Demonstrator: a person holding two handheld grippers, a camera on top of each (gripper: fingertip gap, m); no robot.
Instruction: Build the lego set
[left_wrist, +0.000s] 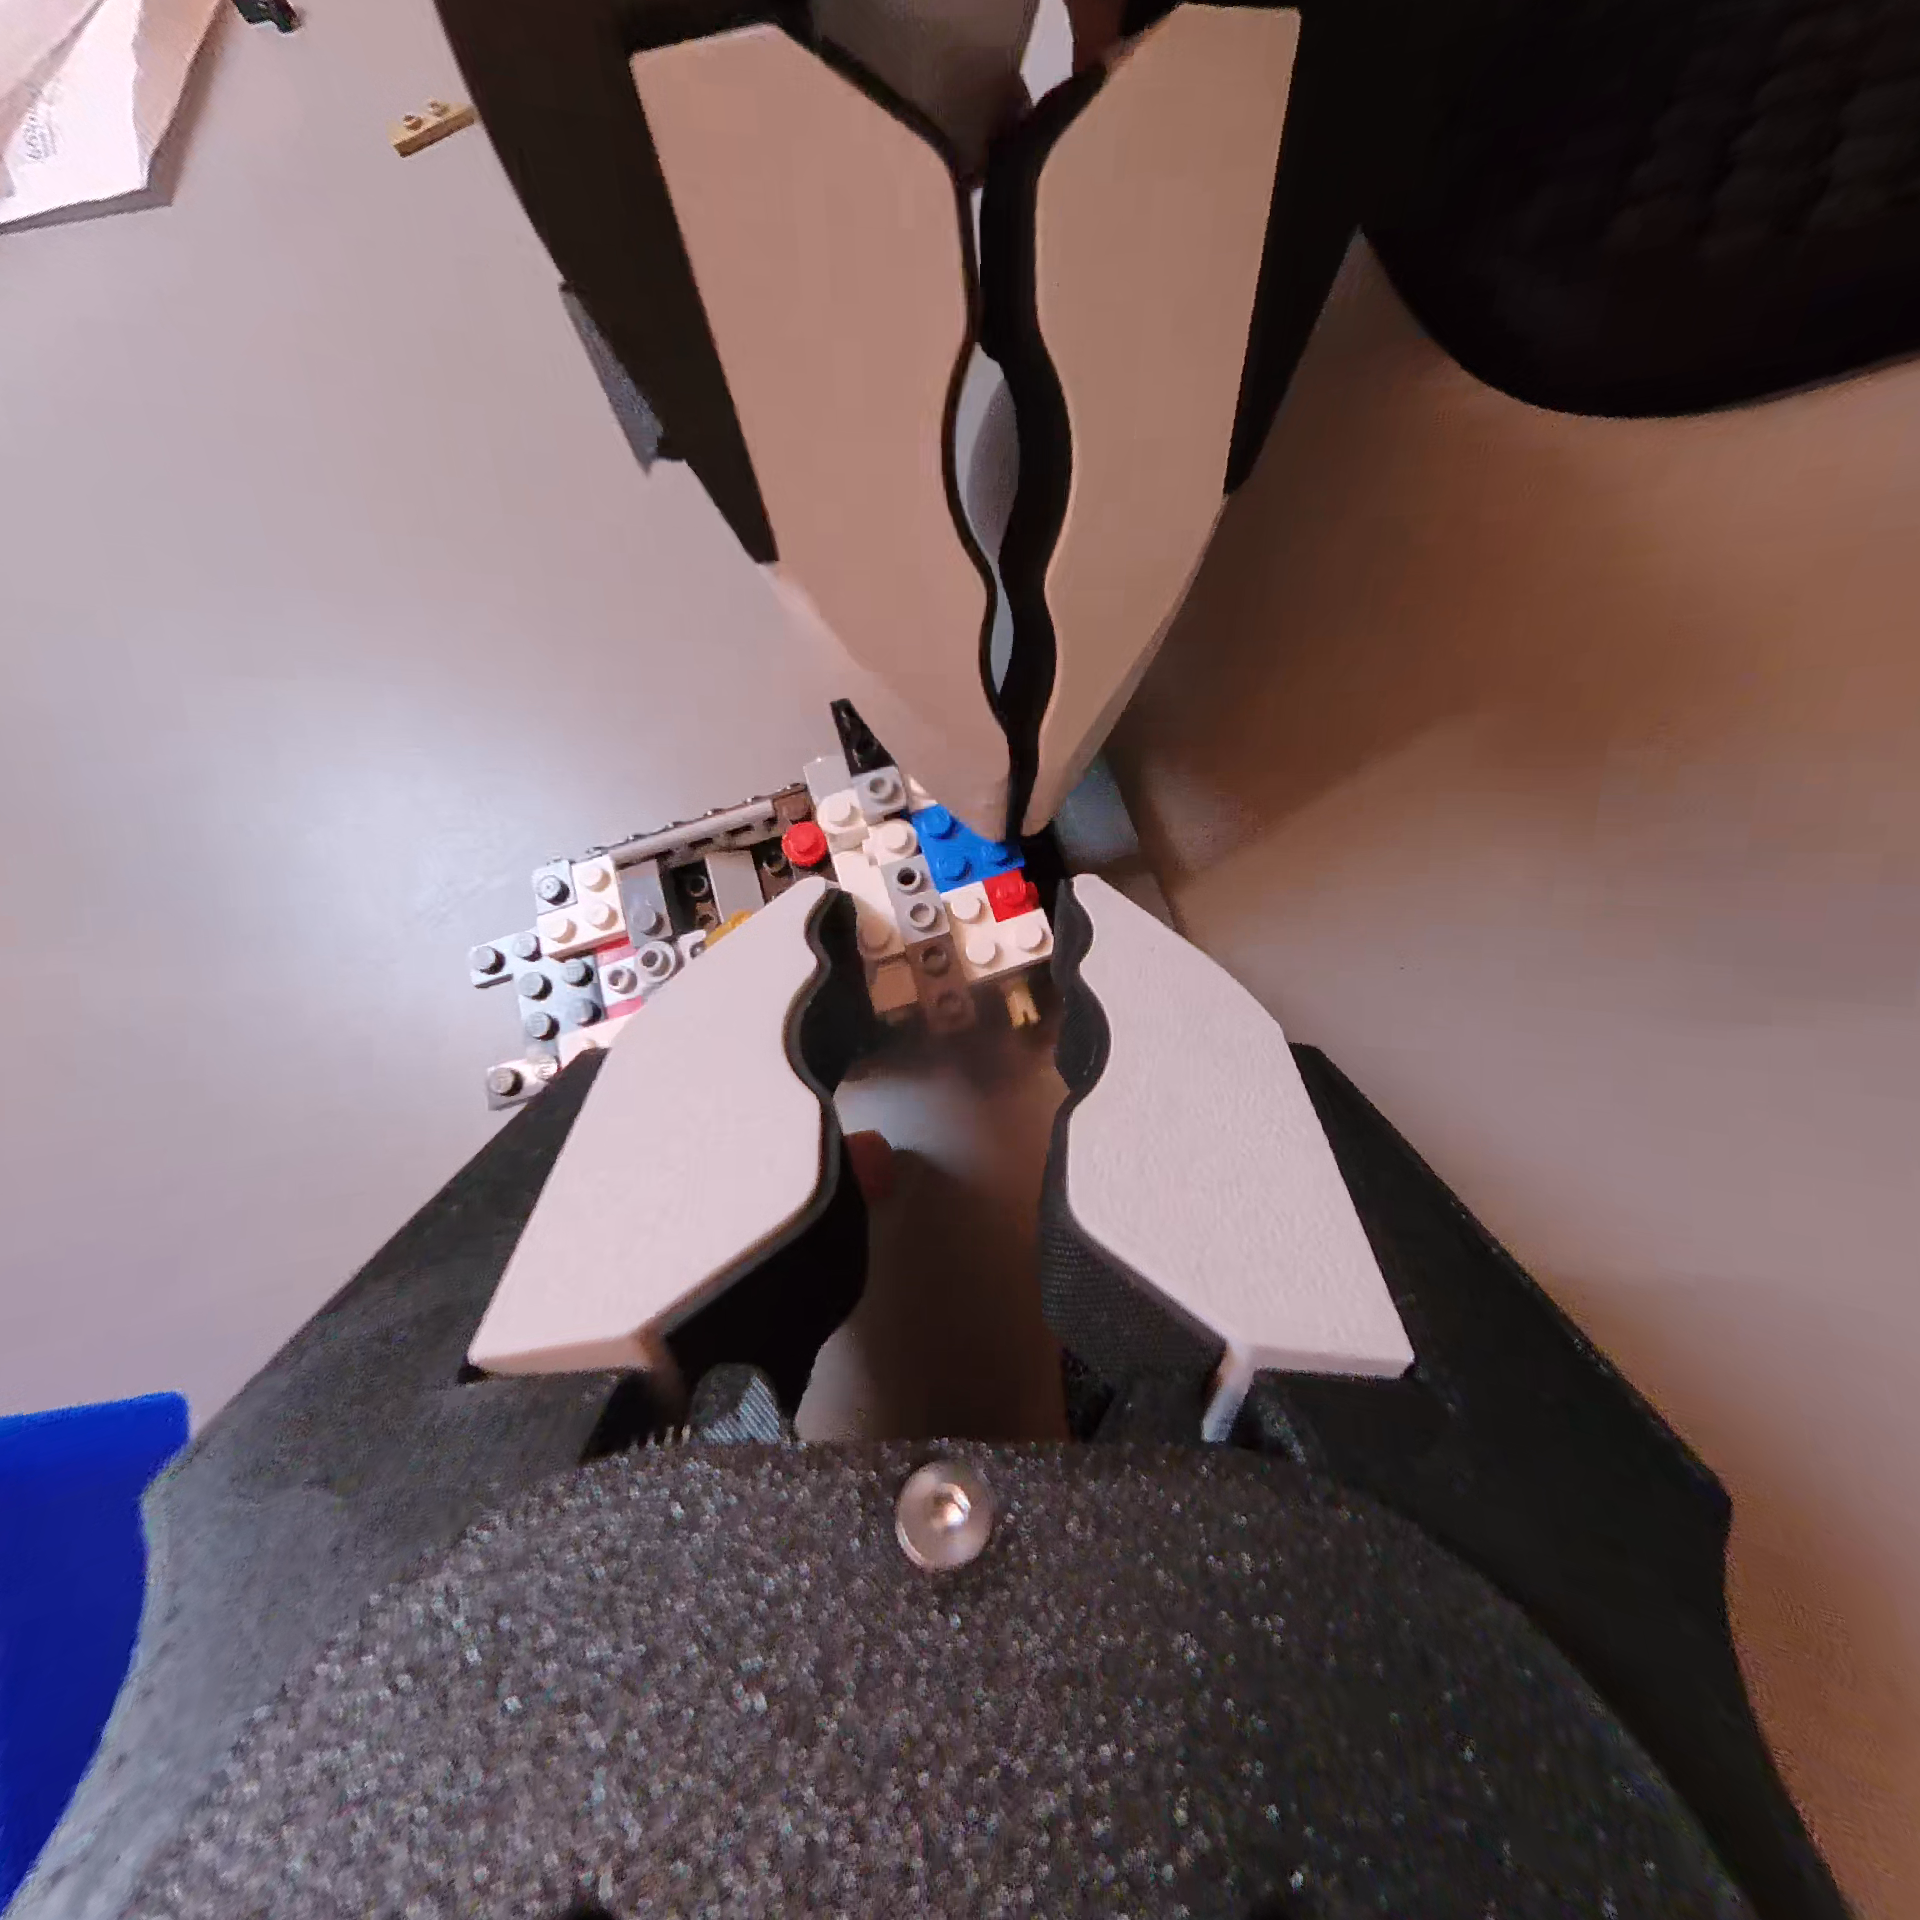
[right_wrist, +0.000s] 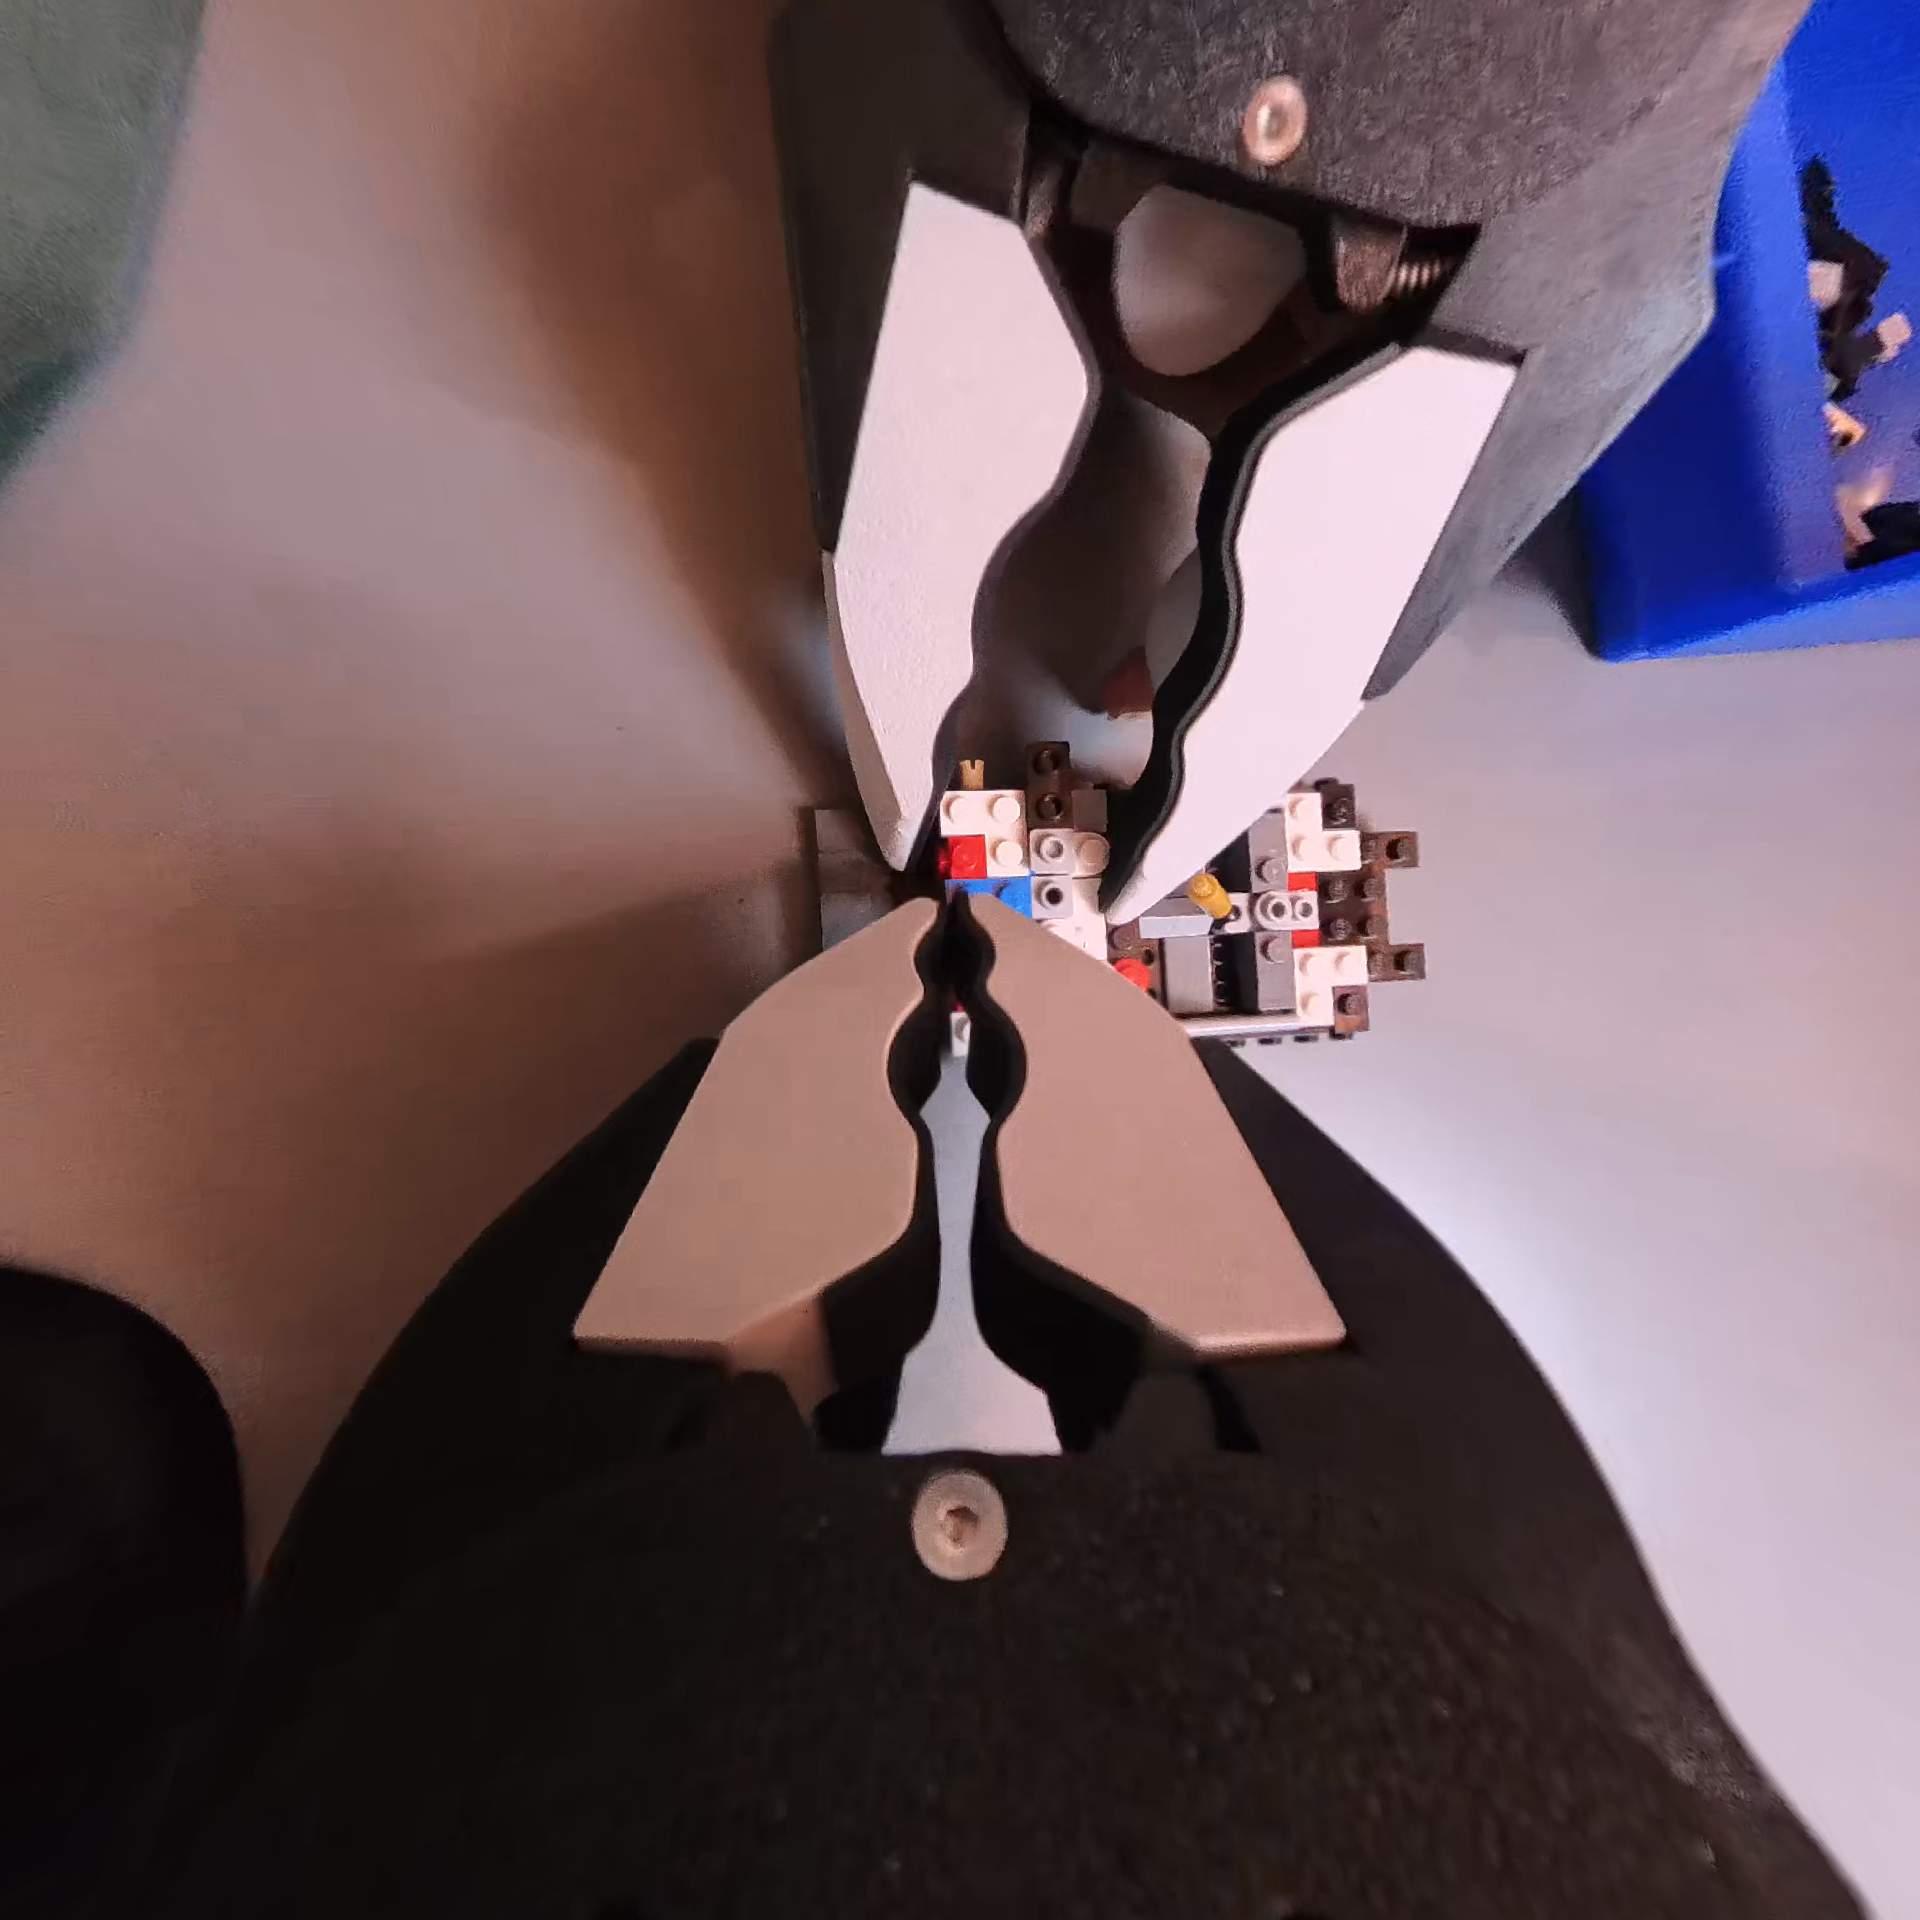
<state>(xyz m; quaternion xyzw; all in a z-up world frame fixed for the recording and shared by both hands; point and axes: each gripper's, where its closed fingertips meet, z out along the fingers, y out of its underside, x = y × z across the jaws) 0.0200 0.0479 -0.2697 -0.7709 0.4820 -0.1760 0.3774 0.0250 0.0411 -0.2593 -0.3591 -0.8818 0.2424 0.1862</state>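
A brick model (left_wrist: 592, 914) of white, grey and brown pieces lies on the pale table (left_wrist: 260, 623). It also shows in the right wrist view (right_wrist: 1320, 935). My left gripper (left_wrist: 951, 904) is shut on the model's near end, with one pad on each side of the white and grey block. In the right wrist view the left gripper (right_wrist: 1013, 873) comes in from above. My right gripper (right_wrist: 954, 909) is shut, and its tips rest on the blue plate (right_wrist: 1013, 896) on top of the model. From the left wrist view, the right gripper (left_wrist: 1013, 821) meets the blue plate (left_wrist: 961, 857) from above.
A blue bin (right_wrist: 1714, 468) with several loose pieces stands at the upper right, and its corner shows in the left wrist view (left_wrist: 73, 1558). A small tan plate (left_wrist: 431, 123) and a paper sheet (left_wrist: 73, 125) lie far off. A dark sleeve (left_wrist: 1662, 156) is at the upper right. Both grippers' tips are close together, under 4 cm apart.
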